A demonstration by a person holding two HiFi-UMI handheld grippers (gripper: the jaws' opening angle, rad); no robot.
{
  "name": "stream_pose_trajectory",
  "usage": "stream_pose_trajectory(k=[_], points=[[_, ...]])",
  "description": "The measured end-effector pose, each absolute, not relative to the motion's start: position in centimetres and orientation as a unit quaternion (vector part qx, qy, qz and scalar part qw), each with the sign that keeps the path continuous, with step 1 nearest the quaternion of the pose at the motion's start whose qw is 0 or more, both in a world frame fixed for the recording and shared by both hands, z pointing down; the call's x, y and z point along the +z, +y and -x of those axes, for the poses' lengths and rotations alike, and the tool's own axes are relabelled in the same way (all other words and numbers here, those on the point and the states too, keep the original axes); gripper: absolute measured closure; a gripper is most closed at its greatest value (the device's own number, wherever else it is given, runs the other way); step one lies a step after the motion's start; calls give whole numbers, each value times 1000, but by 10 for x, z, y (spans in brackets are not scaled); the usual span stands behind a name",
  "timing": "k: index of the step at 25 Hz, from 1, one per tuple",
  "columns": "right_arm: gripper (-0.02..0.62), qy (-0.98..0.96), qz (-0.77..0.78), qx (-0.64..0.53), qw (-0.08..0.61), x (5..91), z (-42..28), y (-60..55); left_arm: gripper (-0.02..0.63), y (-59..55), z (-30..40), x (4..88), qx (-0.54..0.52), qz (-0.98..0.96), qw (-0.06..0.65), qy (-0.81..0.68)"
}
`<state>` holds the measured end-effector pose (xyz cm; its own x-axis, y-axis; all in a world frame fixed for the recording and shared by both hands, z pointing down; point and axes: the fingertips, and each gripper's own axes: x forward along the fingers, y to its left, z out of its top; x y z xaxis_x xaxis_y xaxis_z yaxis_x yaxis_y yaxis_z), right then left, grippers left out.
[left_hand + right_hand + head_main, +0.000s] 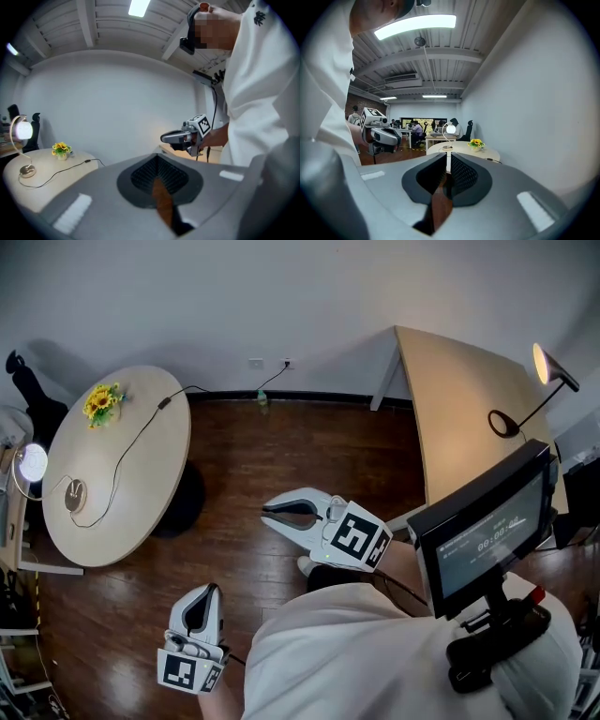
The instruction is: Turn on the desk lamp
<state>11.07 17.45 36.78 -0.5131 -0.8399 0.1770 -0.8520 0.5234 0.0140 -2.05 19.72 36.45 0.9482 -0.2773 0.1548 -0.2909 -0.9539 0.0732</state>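
Head view: round tabletop (141,465) at left; desk lamp (32,463) on its far left edge, globe lit, base beside a cable (127,451). Sunflowers (101,401) sit at upper left. Left gripper (210,590) is at bottom left and right gripper (268,512) at centre, both over the wood floor (253,456), well apart from the lamp.

Left gripper view: left gripper (157,161) jaws closed, nothing held. Lamp (23,131) far left on the tabletop (51,164).

Right gripper view: right gripper (446,161) jaws look closed bar a thin slit, empty. Lamp (451,129) centre, far off.
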Motion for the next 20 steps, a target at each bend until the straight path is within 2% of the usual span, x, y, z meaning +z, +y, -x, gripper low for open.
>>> stream_pose_trajectory(k=[7,20], points=[[578,-868,-490,35,75,361,-54,229,589,246,73,368,68,-987,50,-136],[578,-866,-494,26,76,347,-54,239,589,249,74,366,65,-988,51,-131]])
